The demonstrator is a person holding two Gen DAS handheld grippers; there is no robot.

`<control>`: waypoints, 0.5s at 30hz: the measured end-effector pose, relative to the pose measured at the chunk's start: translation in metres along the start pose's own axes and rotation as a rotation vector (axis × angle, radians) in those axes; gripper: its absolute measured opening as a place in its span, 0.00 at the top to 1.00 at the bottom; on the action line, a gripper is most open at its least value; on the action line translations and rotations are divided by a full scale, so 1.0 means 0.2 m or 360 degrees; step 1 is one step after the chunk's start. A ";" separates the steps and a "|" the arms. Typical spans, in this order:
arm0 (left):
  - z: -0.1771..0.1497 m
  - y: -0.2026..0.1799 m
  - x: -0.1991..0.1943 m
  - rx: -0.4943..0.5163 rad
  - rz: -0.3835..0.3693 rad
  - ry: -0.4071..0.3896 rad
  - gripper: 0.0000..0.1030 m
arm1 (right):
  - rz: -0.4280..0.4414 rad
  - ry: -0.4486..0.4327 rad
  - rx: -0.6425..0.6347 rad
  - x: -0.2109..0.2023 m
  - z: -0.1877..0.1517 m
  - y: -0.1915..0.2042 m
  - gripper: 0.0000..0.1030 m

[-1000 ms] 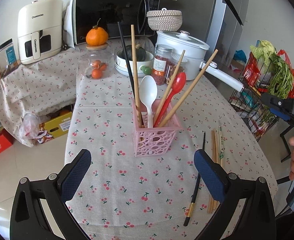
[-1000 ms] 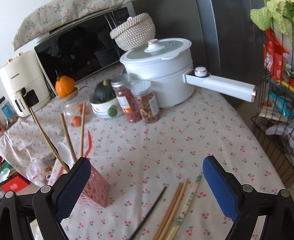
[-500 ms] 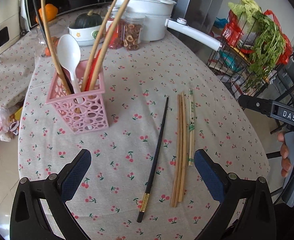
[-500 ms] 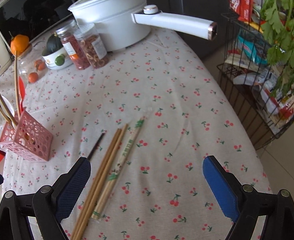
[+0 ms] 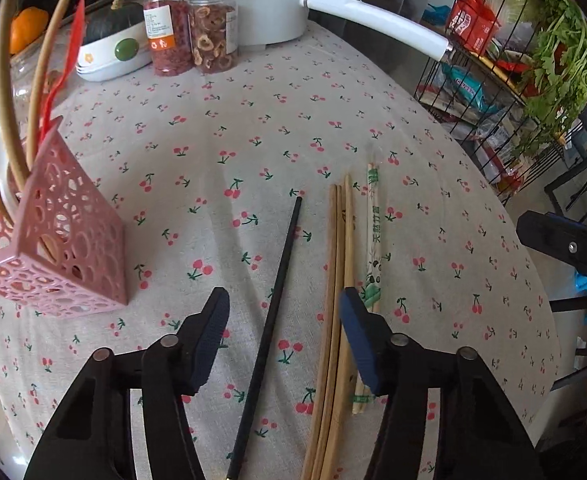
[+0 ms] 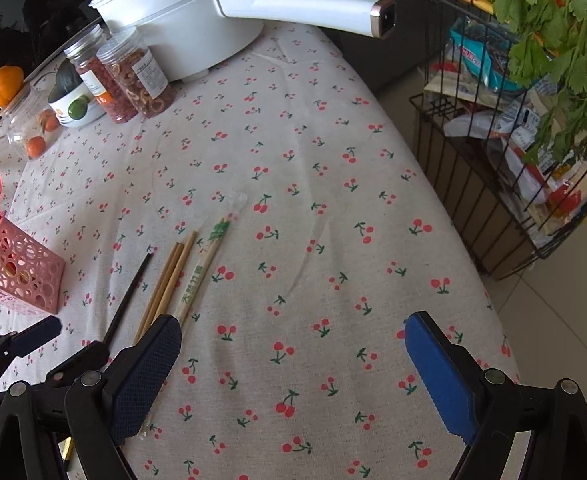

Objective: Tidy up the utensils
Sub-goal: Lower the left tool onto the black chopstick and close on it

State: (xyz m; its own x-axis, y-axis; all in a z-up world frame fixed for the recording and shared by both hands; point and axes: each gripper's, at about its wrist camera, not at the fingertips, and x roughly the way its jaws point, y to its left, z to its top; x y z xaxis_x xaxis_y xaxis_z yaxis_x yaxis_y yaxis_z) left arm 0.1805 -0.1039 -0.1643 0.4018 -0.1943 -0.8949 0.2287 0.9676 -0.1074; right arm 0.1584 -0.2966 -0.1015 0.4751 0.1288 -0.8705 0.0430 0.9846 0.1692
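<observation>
- The counter (image 5: 277, 128) wears a pale cloth printed with small red cherries.
- A single black chopstick (image 5: 271, 312) lies flat on the cloth, running away from the viewer.
- Just to its right lie three bare wooden chopsticks (image 5: 335, 280) side by side, then a paper-wrapped pair of chopsticks (image 5: 373, 232) with green print.
- The left hand-held gripper (image 5: 283, 304) points steeply down over these. Its jaws are closing, with the black chopstick between them, untouched by the pads, and the right pad over the wooden ones.
- The right hand-held gripper (image 6: 293, 340) hangs to the right over bare cloth, jaws spread wide, grasping nothing.
- A pink perforated utensil holder (image 5: 59, 248) stands at the left, holding wooden chopsticks, a white spoon and a red spoon.
- At the far end stand two jars (image 5: 191, 28) of dried food and a white pot (image 6: 181, 12) with a long handle.
</observation>
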 end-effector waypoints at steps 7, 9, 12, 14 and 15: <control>0.09 -0.07 0.14 0.0024 0.0076 0.0052 0.73 | -0.0031 -0.0002 -0.0080 0.01 0.02 0.00 0.08; 0.11 -0.09 0.14 0.0045 0.0102 0.0057 0.73 | -0.0025 0.0002 -0.0079 0.02 0.02 0.00 0.08; 0.12 -0.10 0.15 0.0094 0.0127 0.0078 0.73 | -0.0017 0.0011 -0.0061 0.02 0.03 -0.01 0.08; 0.11 -0.11 0.15 0.0114 0.0140 0.0089 0.81 | -0.0022 0.0017 -0.0053 0.03 0.03 -0.01 0.08; 0.11 -0.11 0.15 0.0120 0.0147 0.0093 0.86 | -0.0025 0.0021 -0.0048 0.03 0.03 -0.01 0.08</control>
State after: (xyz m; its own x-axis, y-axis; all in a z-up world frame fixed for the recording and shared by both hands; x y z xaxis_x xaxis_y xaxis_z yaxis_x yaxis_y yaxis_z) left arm 0.2075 -0.1340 -0.1787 0.3726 -0.0929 -0.9233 0.2600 0.9656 0.0077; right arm 0.1654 -0.2979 -0.1043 0.4629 0.1147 -0.8789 0.0238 0.9896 0.1417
